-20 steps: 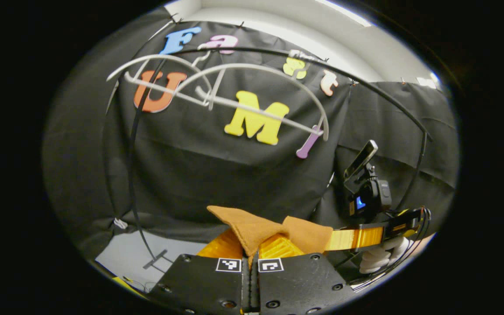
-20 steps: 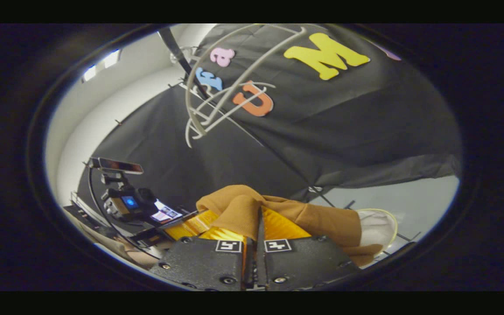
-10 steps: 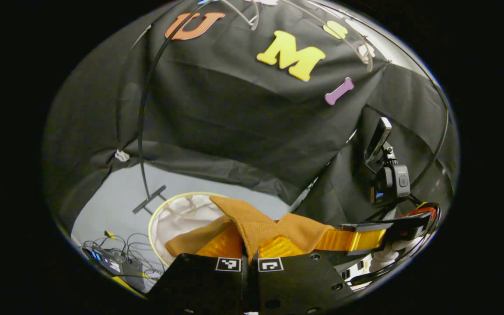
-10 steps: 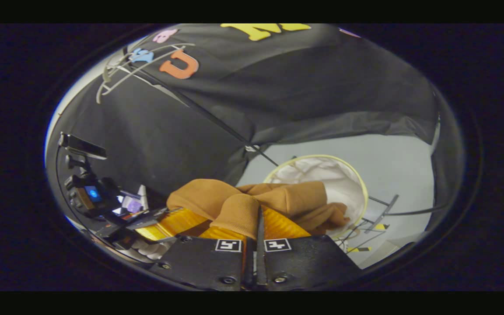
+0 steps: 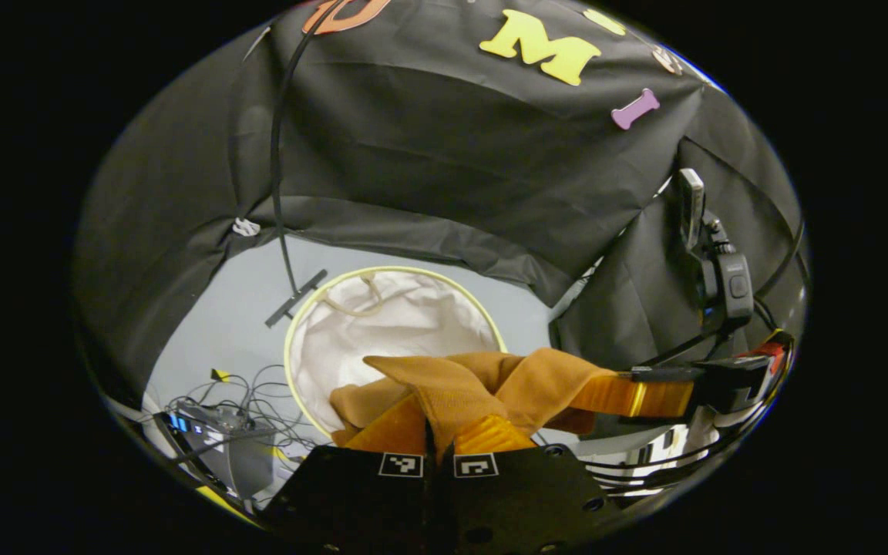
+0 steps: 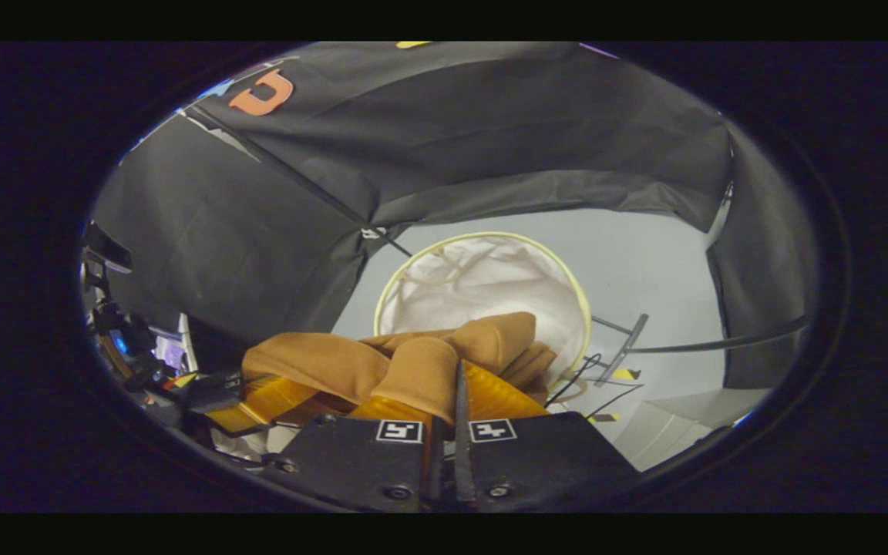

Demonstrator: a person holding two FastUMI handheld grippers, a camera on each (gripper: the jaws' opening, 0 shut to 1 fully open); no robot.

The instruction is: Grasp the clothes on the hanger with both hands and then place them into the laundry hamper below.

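A tan-brown garment (image 5: 459,381) is pinched between the orange fingers of my left gripper (image 5: 438,432), which is shut on it. In the right gripper view the same garment (image 6: 413,362) bunches over my right gripper (image 6: 455,389), also shut on the cloth. The cloth stretches between both grippers and hangs over the near rim of the round white laundry hamper (image 5: 444,287), seen again as the hamper (image 6: 567,270) below on the grey floor. In the left gripper view the other gripper (image 5: 644,397) holds the garment's far end at right.
A black rack leg and foot (image 5: 294,297) stand beside the hamper on the grey floor. Cables and a small box (image 5: 213,432) lie at lower left. A camera mount (image 5: 721,270) rises on the other gripper. Another rack foot (image 6: 625,347) sits right of the hamper.
Both grippers have come down and tipped toward the floor with the garment. The white hangers have slid out of sight at the top, and the hamper has come into full view beneath the cloth.
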